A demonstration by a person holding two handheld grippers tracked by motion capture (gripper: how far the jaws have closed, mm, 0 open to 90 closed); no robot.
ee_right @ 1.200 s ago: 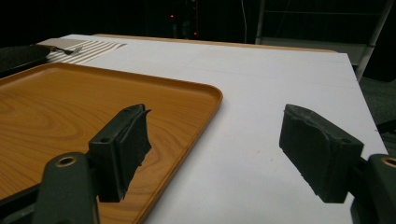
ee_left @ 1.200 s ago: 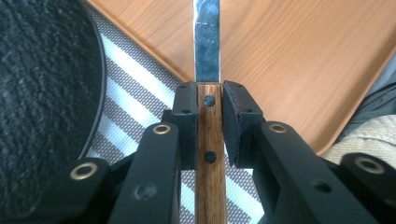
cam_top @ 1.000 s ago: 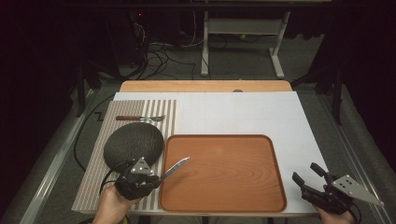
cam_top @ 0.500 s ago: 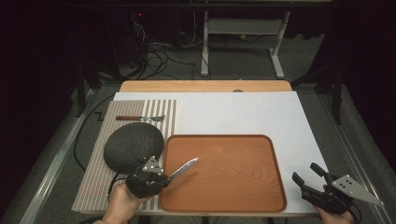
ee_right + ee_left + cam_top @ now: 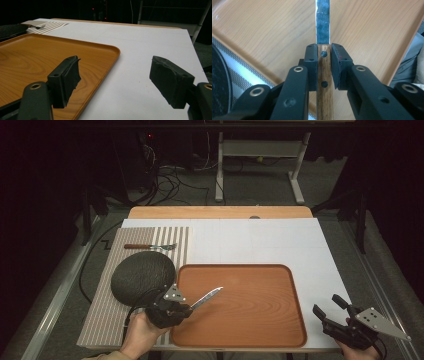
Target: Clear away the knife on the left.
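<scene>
Near the table's left edge, our left gripper [image 5: 186,309] clamps a knife [image 5: 323,62] by its wooden, riveted handle — a sound hold, we judge, since the wood gives friction. It looks light and stiff, its slick steel blade [image 5: 206,297] hovering over the smooth wooden tray [image 5: 260,320]. Our right gripper [image 5: 113,82] rests wide open and empty at near right. Farther left lie a dark textured plate [image 5: 142,276] and a fork [image 5: 150,246] on a striped mat [image 5: 107,320].

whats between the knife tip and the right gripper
Bare tray wood, then its raised right rim and a strip of white table. The high view shows nothing lying between the knife and the open right gripper.
</scene>
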